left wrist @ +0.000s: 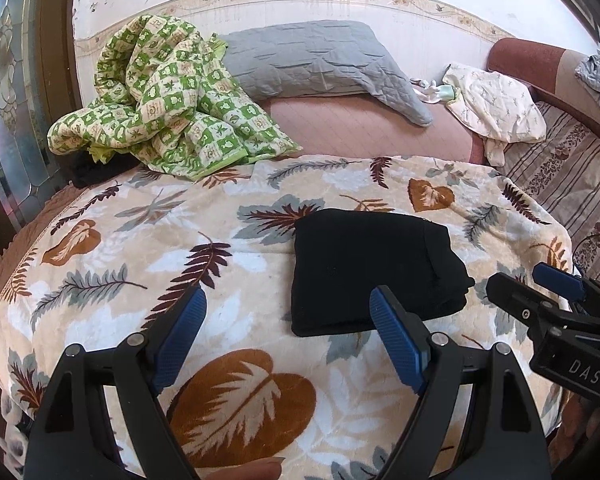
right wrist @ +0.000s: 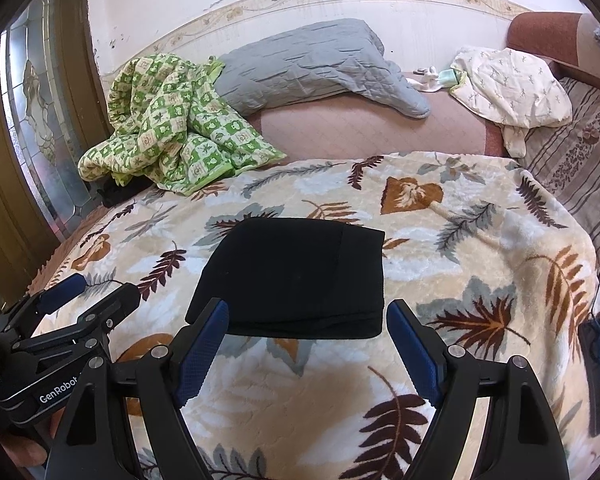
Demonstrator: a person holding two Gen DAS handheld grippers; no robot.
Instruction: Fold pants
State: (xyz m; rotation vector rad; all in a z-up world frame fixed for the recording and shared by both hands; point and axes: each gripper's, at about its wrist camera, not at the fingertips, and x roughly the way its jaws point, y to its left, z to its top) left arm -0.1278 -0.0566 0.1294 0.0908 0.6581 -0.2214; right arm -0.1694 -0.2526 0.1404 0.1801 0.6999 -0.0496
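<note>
On the bed (right wrist: 480, 248) the pants (right wrist: 296, 276) look folded already. Both my left hand-held gripper (left wrist: 286, 338) and right hand-held gripper (right wrist: 308, 344) are released, holding nothing, so I'd just lift clear without snagging them.

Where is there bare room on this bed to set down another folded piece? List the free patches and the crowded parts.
Free: the leaf-print blanket right of the folded black pants, and the stretch left of them. The pink sheet below the grey pillow is bare too. Crowded: the far left corner under the green checked quilt, and the far right around the white garment.
</note>
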